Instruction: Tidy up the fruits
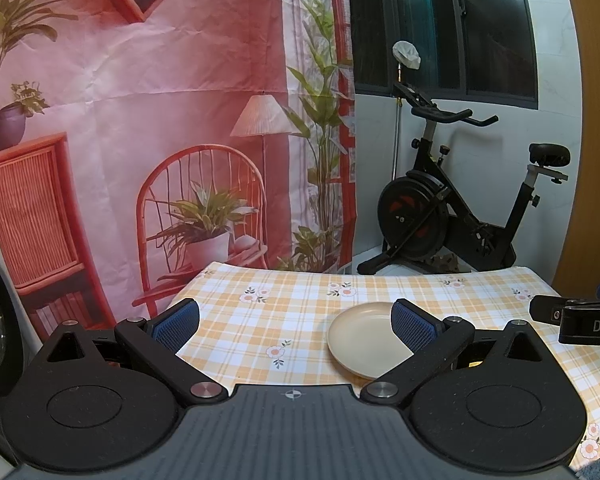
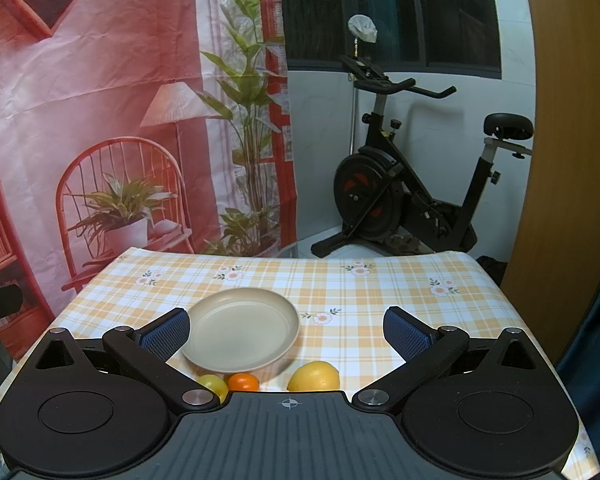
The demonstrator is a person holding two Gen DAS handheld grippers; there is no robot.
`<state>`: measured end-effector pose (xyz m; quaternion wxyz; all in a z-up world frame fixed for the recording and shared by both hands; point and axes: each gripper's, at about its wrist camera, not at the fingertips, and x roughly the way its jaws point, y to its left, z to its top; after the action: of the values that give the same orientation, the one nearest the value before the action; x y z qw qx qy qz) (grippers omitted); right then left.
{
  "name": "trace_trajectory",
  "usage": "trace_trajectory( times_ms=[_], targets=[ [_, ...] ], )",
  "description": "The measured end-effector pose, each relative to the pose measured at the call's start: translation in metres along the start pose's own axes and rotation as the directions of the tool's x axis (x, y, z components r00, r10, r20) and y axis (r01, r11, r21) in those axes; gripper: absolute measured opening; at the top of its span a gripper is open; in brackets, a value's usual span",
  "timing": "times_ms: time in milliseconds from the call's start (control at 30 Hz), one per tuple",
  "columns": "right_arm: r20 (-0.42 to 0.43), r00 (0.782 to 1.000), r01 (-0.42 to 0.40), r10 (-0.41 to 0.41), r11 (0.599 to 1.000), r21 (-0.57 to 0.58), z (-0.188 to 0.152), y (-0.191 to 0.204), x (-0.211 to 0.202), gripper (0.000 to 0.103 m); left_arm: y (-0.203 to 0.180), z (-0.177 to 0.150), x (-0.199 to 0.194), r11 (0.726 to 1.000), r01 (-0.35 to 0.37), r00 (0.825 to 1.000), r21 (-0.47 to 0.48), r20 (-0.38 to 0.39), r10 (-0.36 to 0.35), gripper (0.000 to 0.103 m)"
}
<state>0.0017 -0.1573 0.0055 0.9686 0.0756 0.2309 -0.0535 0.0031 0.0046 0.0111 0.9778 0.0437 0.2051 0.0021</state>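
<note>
Right wrist: tongs (image 2: 286,330) wide, empty

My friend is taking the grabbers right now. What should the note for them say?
Left gripper: open, holding nothing.
Right gripper: open, holding nothing.
Round beige plate: on the orange checked tablecloth, with no fruit in it.
Large yellow lemon, small orange citrus fruit and small yellow-green fruit: on the cloth at the plate's near rim.
Done: nothing yet.
Left: probably move all three fruits onto the plate.
</note>
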Motion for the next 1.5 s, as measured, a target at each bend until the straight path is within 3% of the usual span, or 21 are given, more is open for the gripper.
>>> trace_trajectory(
  times_ms=[1500],
  targets=[
    [0.000,1.000,-0.002,0.002,1.000,0.004,-0.0004,-0.0014,-0.0001,0.103,0.0011,0.0036,-0.0044,1.000,-0.002,1.000,0.001,0.011,0.002,0.103]
  ],
)
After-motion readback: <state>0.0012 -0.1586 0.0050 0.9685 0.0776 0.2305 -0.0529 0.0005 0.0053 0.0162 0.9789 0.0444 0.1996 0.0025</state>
